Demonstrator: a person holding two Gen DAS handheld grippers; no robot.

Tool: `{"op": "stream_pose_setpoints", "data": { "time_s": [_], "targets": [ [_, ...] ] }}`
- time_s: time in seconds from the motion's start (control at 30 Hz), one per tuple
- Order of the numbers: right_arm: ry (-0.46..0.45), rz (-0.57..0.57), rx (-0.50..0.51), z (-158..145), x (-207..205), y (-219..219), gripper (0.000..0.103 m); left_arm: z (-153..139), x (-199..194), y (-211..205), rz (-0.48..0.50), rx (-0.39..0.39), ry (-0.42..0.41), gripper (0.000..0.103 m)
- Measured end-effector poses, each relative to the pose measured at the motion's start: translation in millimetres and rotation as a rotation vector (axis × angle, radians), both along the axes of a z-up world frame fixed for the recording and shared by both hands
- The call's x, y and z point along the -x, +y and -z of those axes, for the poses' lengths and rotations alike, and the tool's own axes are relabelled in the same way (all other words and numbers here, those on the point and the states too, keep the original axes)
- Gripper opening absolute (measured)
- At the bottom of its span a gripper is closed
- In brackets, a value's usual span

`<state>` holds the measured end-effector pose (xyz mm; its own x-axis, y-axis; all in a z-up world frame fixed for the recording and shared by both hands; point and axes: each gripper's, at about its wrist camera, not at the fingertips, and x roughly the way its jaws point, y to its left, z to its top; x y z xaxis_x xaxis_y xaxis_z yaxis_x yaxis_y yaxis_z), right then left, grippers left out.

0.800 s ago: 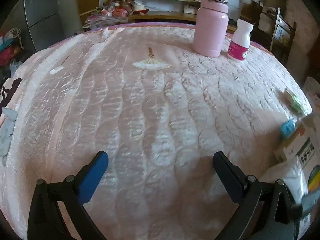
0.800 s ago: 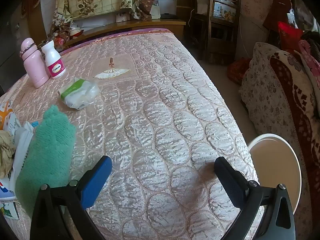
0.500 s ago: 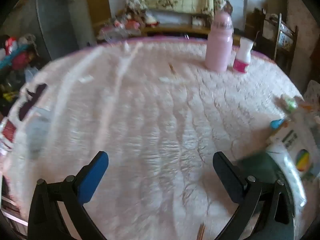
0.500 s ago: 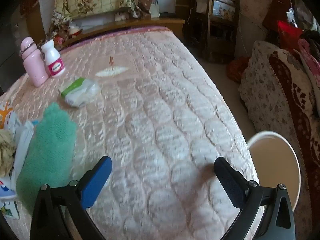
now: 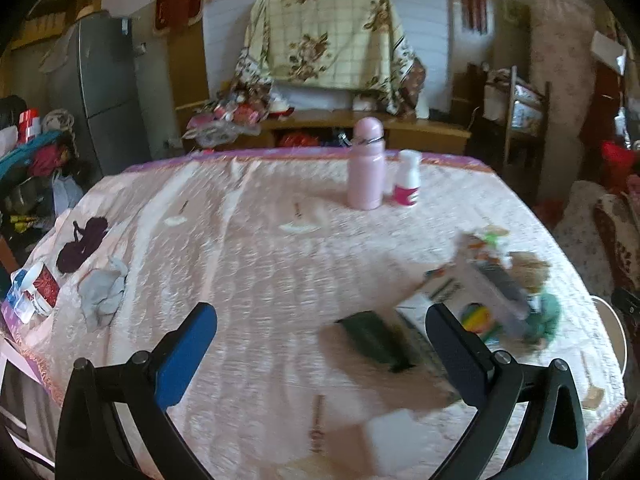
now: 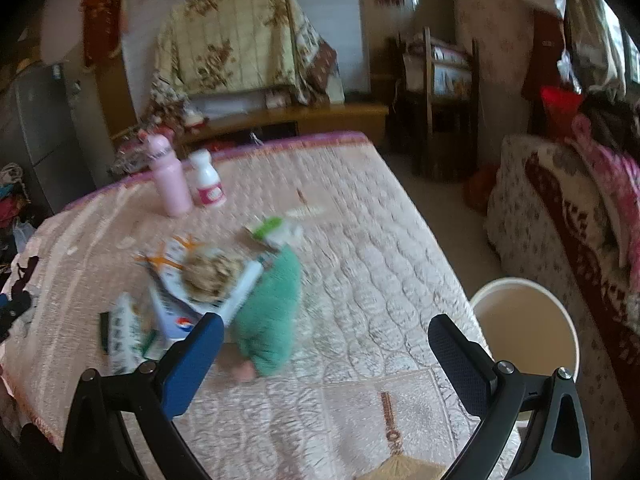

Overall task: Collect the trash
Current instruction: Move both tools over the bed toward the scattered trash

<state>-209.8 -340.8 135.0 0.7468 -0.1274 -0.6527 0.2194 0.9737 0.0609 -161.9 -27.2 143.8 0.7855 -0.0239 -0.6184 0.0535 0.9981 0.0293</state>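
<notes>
Both views are blurred. The left gripper [image 5: 320, 344] stands wide with nothing between its blue pads, hanging over the pink quilted surface [image 5: 248, 264] at the lower middle of the frame. The right gripper [image 6: 325, 350] is equally wide and empty, low in its own frame above the same surface.

The trash sits in a loose pile: a crumpled brownish wad [image 6: 212, 276] on top of printed paper boxes [image 6: 176, 308], a green cloth [image 6: 272, 312] touching them on the right, and a white and green packet [image 6: 276, 232] just above. In the left view this pile lies at the right middle of the frame, with a dark flat object [image 5: 376, 340] near it.

A pink bottle [image 5: 366, 164] and a small white bottle [image 5: 407, 178] stand upright side by side at the upper middle. A pale round bin [image 6: 528, 328] stands on the floor at the lower right of the right view, beside the surface
</notes>
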Motion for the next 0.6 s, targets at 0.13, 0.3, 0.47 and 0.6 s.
{"op": "stream_pose_setpoints", "data": {
  "time_s": [0.13, 0.3, 0.47, 0.6],
  "targets": [
    [-0.056, -0.014, 0.032, -17.3, 8.7, 13.9, 0.103, -6.5, 13.1, -18.4, 0.026, 0.005, -0.045, 0.103],
    [-0.105, -0.018, 0.051, -29.5, 17.7, 23.3, 0.103, -12.0, 20.6, -33.0, 0.047, 0.016, -0.087, 0.103],
    [-0.127, -0.024, 0.059, -34.5, 20.6, 26.1, 0.103, -15.4, 24.6, -40.8, 0.058, 0.022, -0.116, 0.103],
    [-0.127, -0.029, 0.061, -34.4, 18.6, 28.4, 0.103, -15.5, 27.1, -42.3, 0.066, 0.026, -0.126, 0.103]
  ]
}}
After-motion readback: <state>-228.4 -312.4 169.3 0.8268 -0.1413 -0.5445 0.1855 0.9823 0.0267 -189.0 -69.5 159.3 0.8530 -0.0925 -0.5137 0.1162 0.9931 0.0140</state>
